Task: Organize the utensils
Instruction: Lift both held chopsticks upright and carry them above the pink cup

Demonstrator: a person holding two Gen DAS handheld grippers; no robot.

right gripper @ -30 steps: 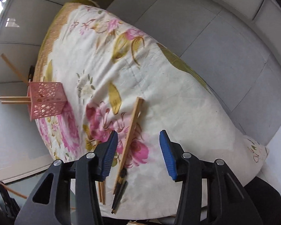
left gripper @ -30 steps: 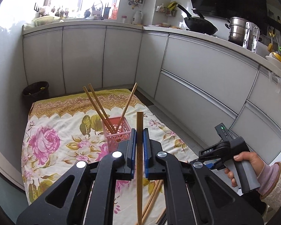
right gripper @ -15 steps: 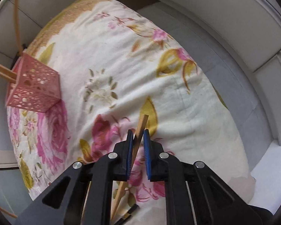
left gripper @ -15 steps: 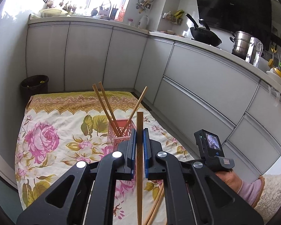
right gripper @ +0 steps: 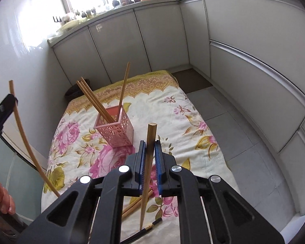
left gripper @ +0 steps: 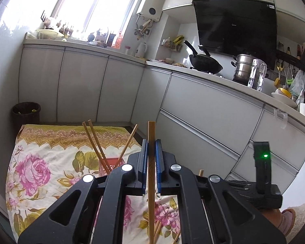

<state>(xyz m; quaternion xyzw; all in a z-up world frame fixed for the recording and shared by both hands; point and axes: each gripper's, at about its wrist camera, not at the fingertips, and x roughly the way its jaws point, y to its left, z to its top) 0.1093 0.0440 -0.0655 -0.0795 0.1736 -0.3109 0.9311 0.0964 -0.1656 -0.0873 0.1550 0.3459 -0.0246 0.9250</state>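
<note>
A pink perforated holder (right gripper: 114, 128) stands on the floral cloth (right gripper: 172, 109) with three wooden chopsticks (right gripper: 95, 103) leaning in it; it also shows in the left wrist view (left gripper: 108, 163). My left gripper (left gripper: 150, 162) is shut on a wooden chopstick (left gripper: 151, 172), held upright above the cloth. My right gripper (right gripper: 150, 158) is shut on another wooden chopstick (right gripper: 149, 158), lifted off the cloth, just in front of the holder. Loose wooden chopsticks (right gripper: 135, 205) and a black one (right gripper: 144, 230) lie on the cloth below.
White kitchen cabinets (left gripper: 203, 109) run along the back and right. A dark waste bin (left gripper: 26, 112) stands beyond the cloth's far left corner. Grey floor tiles (right gripper: 233, 134) lie right of the cloth. A wok (left gripper: 205, 64) and pots stand on the counter.
My right gripper closed on a chopstick lying on the cloth and lifted it, tilting up to face the holder. My left gripper kept its chopstick and tilted upward.
</note>
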